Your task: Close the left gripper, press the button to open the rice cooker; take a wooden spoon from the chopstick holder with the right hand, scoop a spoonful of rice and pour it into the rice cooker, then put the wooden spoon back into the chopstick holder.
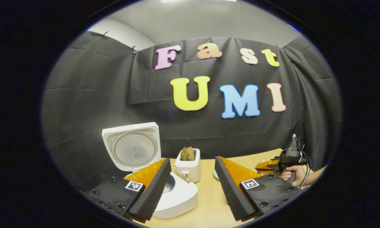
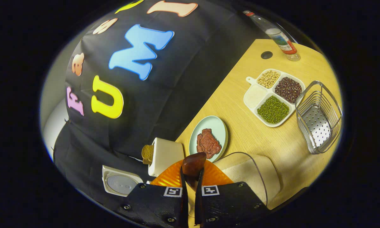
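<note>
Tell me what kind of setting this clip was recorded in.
Likely a staged kitchen tabletop in a recording booth: an open rice cooker and a toaster stand on a wooden table backed by black cloth, with a divided tray of beans and grains.

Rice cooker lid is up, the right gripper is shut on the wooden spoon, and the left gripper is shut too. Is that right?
Not quite. The left gripper is open: the left gripper view shows its fingers spread wide apart with nothing between them. The rest holds: there the rice cooker has its lid up, and the right gripper view shows the right gripper shut on the wooden spoon.
</note>
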### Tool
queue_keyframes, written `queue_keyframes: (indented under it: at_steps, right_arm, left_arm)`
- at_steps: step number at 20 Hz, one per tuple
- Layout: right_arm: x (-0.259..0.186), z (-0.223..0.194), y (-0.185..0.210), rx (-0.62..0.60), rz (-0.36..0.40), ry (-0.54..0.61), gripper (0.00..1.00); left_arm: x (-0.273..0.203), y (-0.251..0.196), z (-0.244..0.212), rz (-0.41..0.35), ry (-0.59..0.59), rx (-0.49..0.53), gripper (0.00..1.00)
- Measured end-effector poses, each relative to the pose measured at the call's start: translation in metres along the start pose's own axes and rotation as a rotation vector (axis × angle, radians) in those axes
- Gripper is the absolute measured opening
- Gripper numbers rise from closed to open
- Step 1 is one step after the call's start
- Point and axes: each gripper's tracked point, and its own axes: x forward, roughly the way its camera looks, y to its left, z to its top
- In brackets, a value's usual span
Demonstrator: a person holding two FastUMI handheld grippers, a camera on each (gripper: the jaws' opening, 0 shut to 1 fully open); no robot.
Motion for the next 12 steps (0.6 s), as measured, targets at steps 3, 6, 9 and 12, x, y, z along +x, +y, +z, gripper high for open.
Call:
queue_keyframes:
  at_steps: [3,6,9,12]
  right_arm:
    - [-0.010,0.019,0.017,0.089,0.066,-0.025,0.08]
    - [-0.017,0.024,0.042,0.121,0.131,-0.035,0.08]
    - [-0.021,0.018,0.069,0.115,0.180,-0.014,0.08]
    - [-0.020,0.007,0.096,0.143,0.231,0.006,0.08]
  left_arm:
    - [0.001,-0.002,-0.003,-0.004,0.001,-0.009,0.96]
    - [0.004,-0.004,-0.005,-0.015,-0.002,-0.009,1.00]
    - [0.007,-0.003,-0.015,-0.024,-0.002,0.002,0.96]
    - [0.003,0.008,-0.028,-0.019,0.015,-0.005,0.96]
